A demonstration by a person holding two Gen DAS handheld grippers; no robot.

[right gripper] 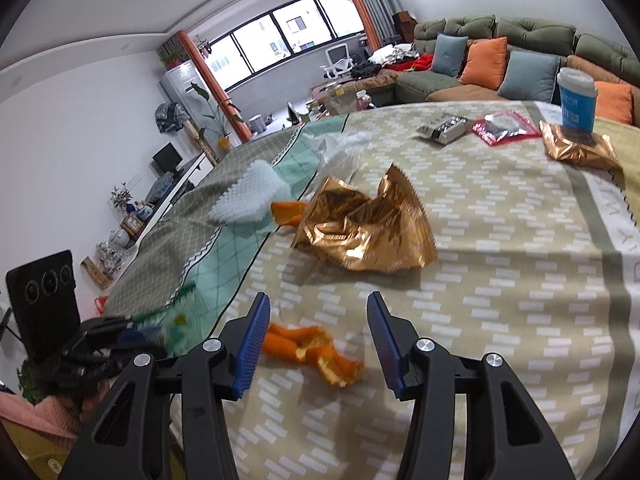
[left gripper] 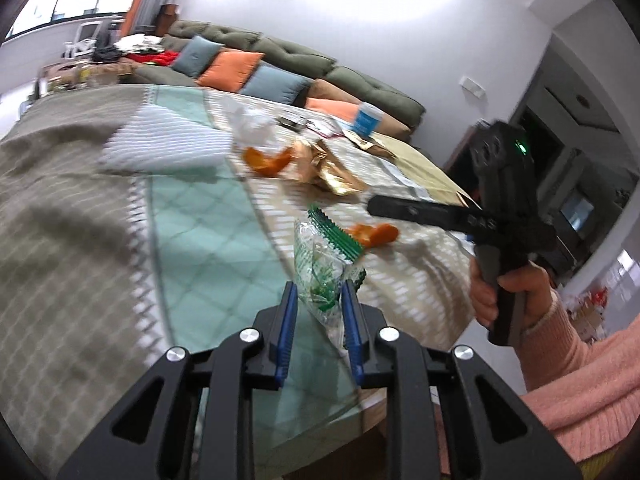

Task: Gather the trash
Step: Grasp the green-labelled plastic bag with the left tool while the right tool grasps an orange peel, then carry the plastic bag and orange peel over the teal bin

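The left tool (left gripper: 317, 294) pinched a clear wrapper with green print (left gripper: 320, 268) between its blue pads, holding it lifted above the near edge of the tabletop (left gripper: 192, 240). The right-wrist view showed that same wrapper only as a blurred green streak (right gripper: 176, 312) at its left margin, where the left tool (right gripper: 132, 334) was a dark mass.

The right tool (right gripper: 318, 312) was spread wide with nothing between its fingers, poised over a curl of orange peel (right gripper: 316, 354) lying on the patterned cloth. In the left-wrist view this tool appeared from the side (left gripper: 384, 206), gripped by a hand (left gripper: 516, 300) in a pink sleeve, and the peel (left gripper: 374, 235) sat just below its tip.

Farther in lay a crumpled gold foil bag (right gripper: 366, 232), with a second piece of peel (right gripper: 288, 212) touching its left side and a white ribbed pad (right gripper: 250, 196) beside that. The left camera showed these blurred: the foil (left gripper: 332, 172), the peel (left gripper: 268, 160), the pad (left gripper: 168, 148).

Only the right view showed clearly the far side of the tabletop: a silver wrapper (right gripper: 442, 128), a red packet (right gripper: 506, 126), a second gold bag (right gripper: 580, 148) and a blue-sleeved paper cup (right gripper: 576, 100) standing at it.
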